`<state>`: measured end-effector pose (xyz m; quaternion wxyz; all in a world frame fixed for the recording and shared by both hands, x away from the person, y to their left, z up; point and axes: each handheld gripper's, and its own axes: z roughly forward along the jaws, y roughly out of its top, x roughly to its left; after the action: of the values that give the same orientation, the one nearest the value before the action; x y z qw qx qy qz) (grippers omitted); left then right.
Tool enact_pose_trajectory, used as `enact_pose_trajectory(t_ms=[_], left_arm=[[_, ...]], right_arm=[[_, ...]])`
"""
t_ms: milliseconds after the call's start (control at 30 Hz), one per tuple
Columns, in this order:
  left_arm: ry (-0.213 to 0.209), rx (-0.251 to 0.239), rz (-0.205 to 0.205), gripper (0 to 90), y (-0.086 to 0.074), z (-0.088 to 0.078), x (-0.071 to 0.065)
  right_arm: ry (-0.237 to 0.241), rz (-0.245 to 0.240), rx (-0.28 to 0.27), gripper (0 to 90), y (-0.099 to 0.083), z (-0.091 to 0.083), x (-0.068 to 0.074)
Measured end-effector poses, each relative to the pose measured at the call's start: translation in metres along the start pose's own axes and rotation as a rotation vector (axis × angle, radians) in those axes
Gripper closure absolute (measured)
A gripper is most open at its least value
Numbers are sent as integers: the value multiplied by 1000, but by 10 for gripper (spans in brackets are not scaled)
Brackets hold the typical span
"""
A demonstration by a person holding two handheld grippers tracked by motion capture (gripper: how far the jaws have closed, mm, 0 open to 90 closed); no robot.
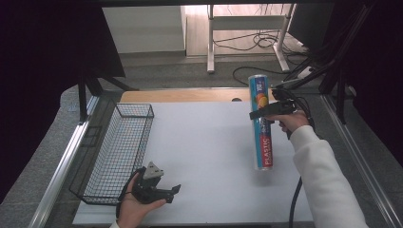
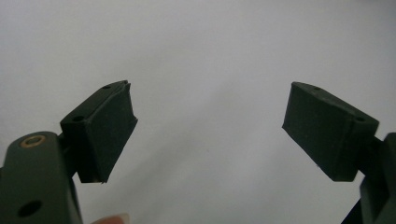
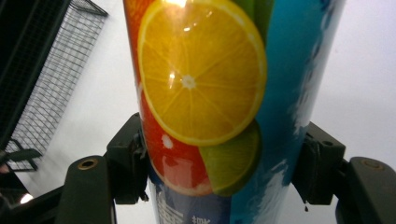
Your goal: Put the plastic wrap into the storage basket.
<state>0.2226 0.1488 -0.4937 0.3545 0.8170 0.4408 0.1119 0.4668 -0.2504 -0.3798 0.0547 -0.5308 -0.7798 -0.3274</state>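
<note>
Two black fingers of the right gripper press on opposite sides of a roll of plastic wrap, holding it clamped between them. Seen from the right gripper view, the roll rises between the pads, its glossy wrapper printed with a large orange slice, a wedge of lime and a red grapefruit piece beside a blue band. From the high view the roll is a long cylinder, blue along most of its length, with fruit printed near its far end and a red strip reading "PLASTIC" in white letters near its near end. Its long axis runs almost straight away from the person, the upper end pointing toward the far edge of the counter and leaning slightly left, the lower end toward the person. The grip sits on the upper half of the roll, and the roll hangs over the right part of the white counter.

On the left, the fingers of the left gripper stand wide apart with bare white surface between them. That gripper rests in the person's hand at the near left of the counter, just beside the near end of a black wire basket, which lies along the counter's left edge, well apart from the roll.
</note>
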Motion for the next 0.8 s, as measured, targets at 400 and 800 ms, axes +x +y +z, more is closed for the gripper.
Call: enact_pose_trajectory(t_ms=[400,800], left_arm=[[-37,-34,-26,160,13,-2,-3],[-99,-88,-60,160,42,-2,-5]], right_arm=[[25,-10,-35,323,1,20,27],[55,-53,-41,323,-1,34,54]])
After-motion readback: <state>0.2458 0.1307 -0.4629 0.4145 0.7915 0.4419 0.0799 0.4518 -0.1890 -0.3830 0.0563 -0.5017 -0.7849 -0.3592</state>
